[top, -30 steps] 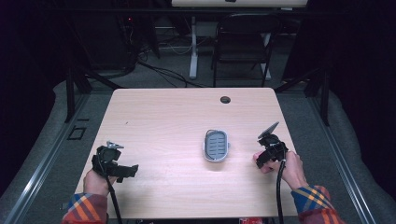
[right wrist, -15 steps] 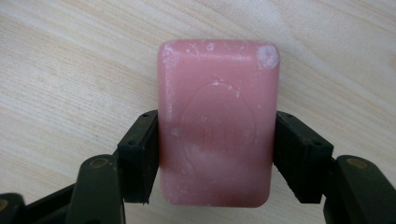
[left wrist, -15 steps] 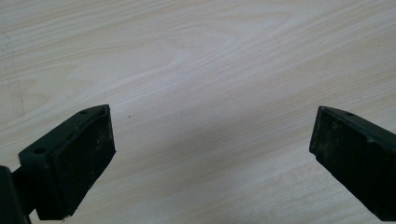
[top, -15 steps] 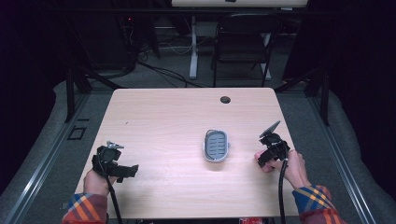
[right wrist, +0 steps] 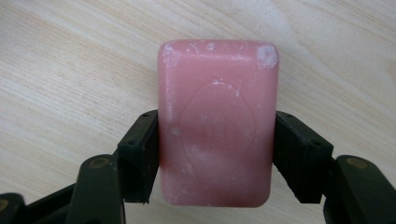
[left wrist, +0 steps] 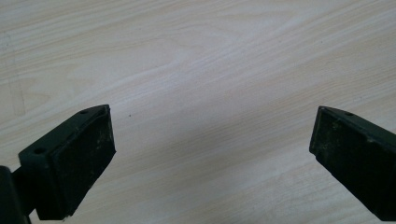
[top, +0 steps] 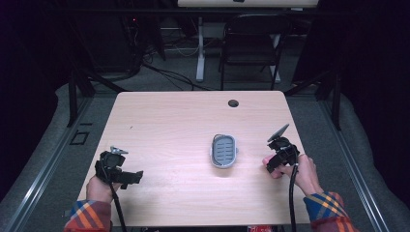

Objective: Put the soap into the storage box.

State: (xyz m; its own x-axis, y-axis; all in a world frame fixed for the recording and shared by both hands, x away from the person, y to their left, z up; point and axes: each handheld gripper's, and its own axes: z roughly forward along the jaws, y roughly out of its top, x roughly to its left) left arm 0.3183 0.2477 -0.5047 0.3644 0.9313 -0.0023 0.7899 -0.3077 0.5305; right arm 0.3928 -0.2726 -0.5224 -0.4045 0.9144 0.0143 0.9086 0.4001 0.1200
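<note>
Left gripper (top: 126, 176): near the tabletop's (top: 174, 121) front left corner, held in the person's left hand (top: 99, 188); jaws stand wide apart with bare wood between them, gripping nothing.
Soap dish (top: 224, 151): grey, oval, ribbed inside; sits right of the tabletop's centre, well apart from both grippers; appears empty, though it is small in the high view.
Right gripper (right wrist: 215, 154): near the right edge, held in the person's right hand (top: 302, 169); jaws clamped on the long sides of the soap.
Soap (right wrist: 217, 123): pink rectangular bar, scuffed white at the corners, held between the right jaws over the wood, right of the dish.
Cable hole (top: 233, 103): by the far edge.
</note>
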